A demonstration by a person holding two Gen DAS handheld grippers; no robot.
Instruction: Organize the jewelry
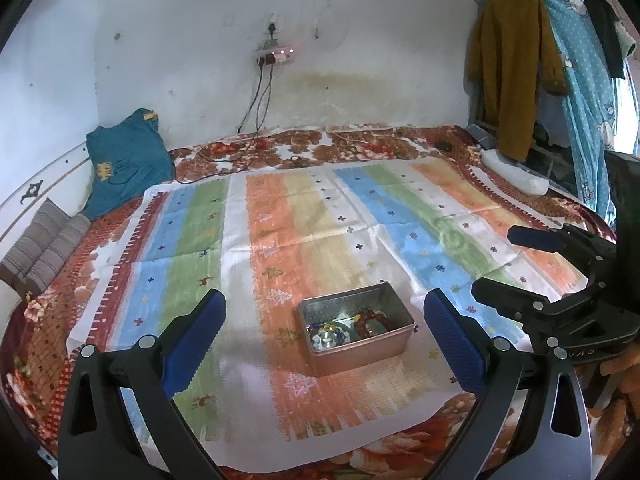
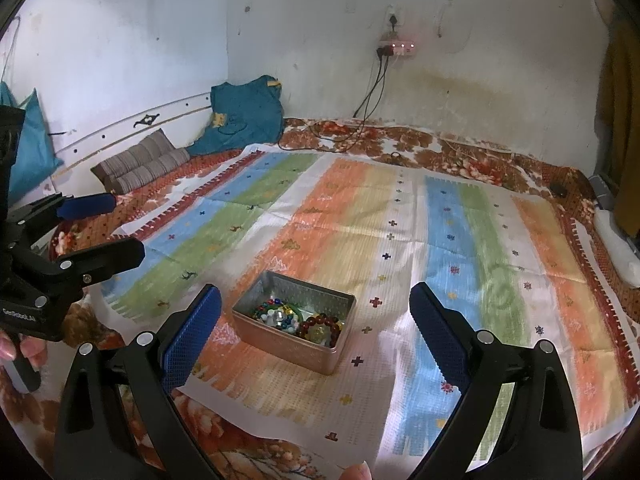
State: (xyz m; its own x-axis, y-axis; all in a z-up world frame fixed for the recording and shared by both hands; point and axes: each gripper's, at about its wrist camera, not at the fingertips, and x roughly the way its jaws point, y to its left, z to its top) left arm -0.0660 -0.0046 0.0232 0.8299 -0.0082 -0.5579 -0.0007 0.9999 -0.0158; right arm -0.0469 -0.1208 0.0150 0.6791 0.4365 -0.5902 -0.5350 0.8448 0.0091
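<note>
A small open metal tin [image 1: 394,346] sits on a striped cloth [image 1: 320,220] spread over the bed. It holds bead jewelry: a dark red bead bracelet [image 1: 370,320] and mixed colored beads [image 1: 326,330]. In the right wrist view the tin [image 2: 324,356] holds the red bracelet [image 2: 322,326] and colored beads [image 2: 276,312]. My left gripper [image 1: 324,334] is open and empty, held above the near side of the tin. My right gripper [image 2: 316,330] is open and empty, also over the tin. Each gripper shows in the other's view: the right one [image 1: 516,264], the left one [image 2: 104,226].
The bed has a floral blanket [image 1: 360,144] under the cloth. A teal cloth [image 1: 124,160] and a striped cushion [image 1: 44,248] lie at the left. Cables [image 1: 256,112] hang from a wall socket. Clothes [image 1: 516,68] hang at the right, above a white object [image 1: 516,172].
</note>
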